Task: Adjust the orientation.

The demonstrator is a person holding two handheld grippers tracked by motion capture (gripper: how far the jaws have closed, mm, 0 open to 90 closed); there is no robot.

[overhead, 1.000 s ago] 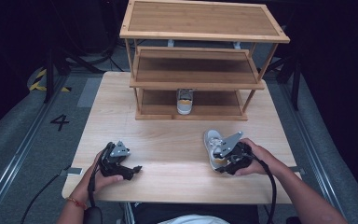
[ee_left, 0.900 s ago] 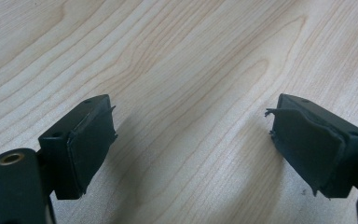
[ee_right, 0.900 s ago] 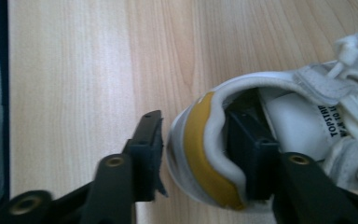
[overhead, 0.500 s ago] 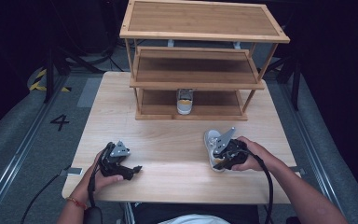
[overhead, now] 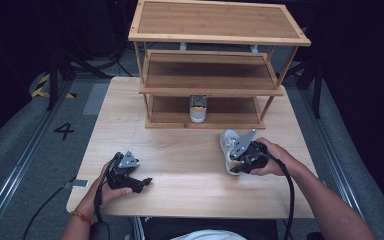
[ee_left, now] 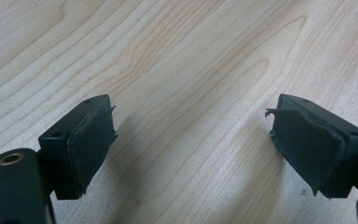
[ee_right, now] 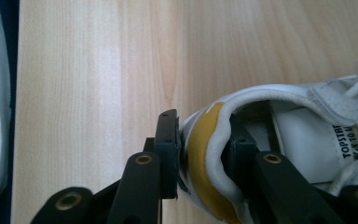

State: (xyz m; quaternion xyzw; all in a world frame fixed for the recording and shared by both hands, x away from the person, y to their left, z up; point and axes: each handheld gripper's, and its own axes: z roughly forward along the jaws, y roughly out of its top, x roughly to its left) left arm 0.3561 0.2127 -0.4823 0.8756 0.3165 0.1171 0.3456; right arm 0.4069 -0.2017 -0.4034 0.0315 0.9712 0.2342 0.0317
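Jaws: my right gripper (ee_right: pixel 200 154) clamps white shoe (ee_right: pixel 279 140) heel, tongue reads "TOPSTAT"; left gripper (ee_left: pixel 191 140) apart over bare worktop (ee_left: pixel 177 56) at 7 o'clock.

Bright, even overhead light on the table (overhead: pixel 190 165); dark surroundings, soft shadows, slightly blurred.

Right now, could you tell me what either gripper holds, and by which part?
Right gripper pinches the white shoe by its heel collar; left gripper holds nothing.
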